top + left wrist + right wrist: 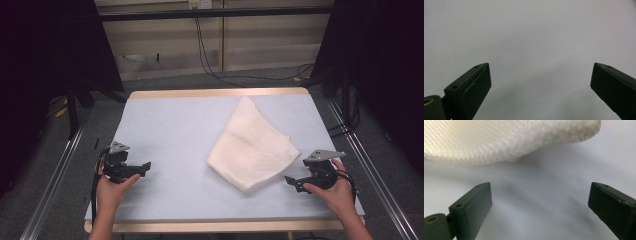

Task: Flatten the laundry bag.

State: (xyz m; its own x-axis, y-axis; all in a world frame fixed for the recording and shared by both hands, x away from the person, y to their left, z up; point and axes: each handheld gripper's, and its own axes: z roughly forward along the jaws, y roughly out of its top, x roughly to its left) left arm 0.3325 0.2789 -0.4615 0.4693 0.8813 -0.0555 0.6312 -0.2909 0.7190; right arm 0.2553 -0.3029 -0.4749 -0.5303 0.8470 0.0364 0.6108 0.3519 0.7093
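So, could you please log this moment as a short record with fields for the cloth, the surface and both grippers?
cloth: white towel, folded, lying right of the table's middle
surface: pale sheet covering the table
left gripper: open, nothing between the jaws, low over bare sheet, apart from the towel
right gripper: open, nothing between the jaws, pointing at the towel's near right edge, not touching it
held: nothing

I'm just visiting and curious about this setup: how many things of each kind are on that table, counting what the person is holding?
White cloth: 1, folded, lying on the pale table cover.
Hand-held grippers: 2, the left hand-held gripper and the right hand-held gripper, both with jaws open and nothing between them.
Total: 3
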